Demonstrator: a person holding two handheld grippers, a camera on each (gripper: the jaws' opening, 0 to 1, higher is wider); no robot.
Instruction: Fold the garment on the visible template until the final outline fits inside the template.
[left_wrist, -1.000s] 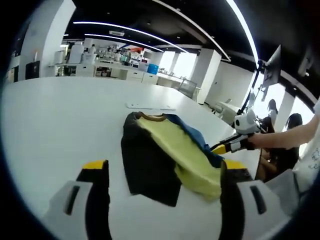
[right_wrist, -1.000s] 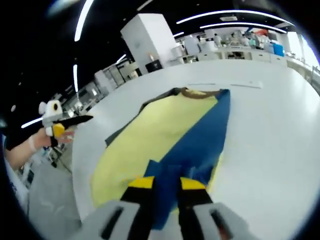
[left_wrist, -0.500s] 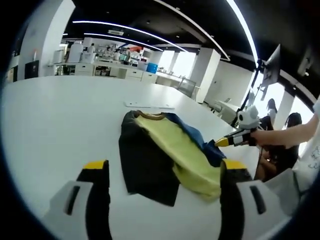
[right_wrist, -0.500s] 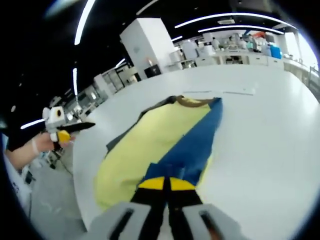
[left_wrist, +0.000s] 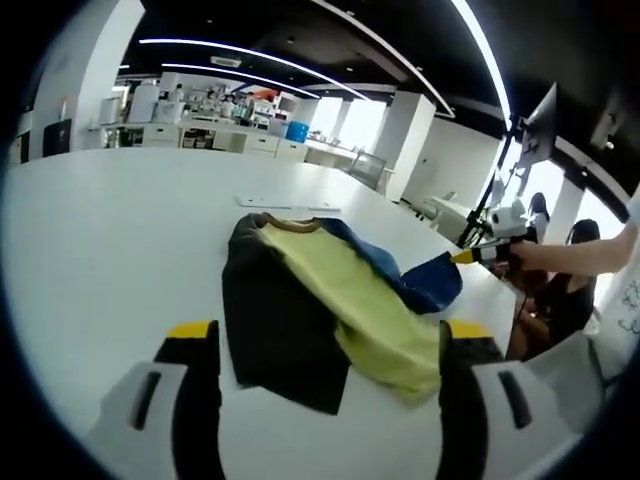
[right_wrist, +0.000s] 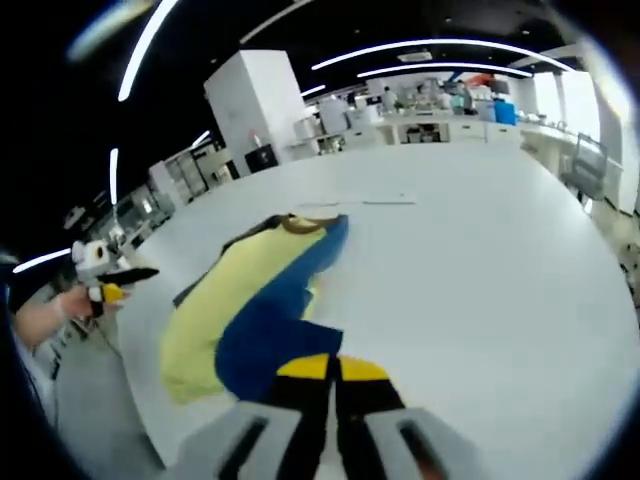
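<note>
A garment lies on the white table (left_wrist: 110, 240), with a black part (left_wrist: 275, 320), a yellow panel (left_wrist: 355, 305) and a blue part (left_wrist: 432, 284). My left gripper (left_wrist: 325, 345) hovers open in front of the garment's near edge, touching nothing. My right gripper (right_wrist: 335, 368) is shut on the blue fabric (right_wrist: 265, 335) and holds it lifted off the yellow panel (right_wrist: 225, 290). The right gripper (left_wrist: 458, 259) also comes in from the right of the left gripper view. The left gripper (right_wrist: 138, 273) appears at the left of the right gripper view. A thin template line (left_wrist: 288, 205) lies beyond the collar.
The white table (right_wrist: 480, 270) stretches wide around the garment. A person's hand (left_wrist: 530, 255) holds the right gripper. Another person (left_wrist: 580, 265) sits past the table's right edge under a monitor (left_wrist: 545, 130). Desks and shelves stand far behind.
My right gripper has drawn back and up with the blue fabric, peeling it off the yellow panel. The left gripper stays open and has barely moved.
</note>
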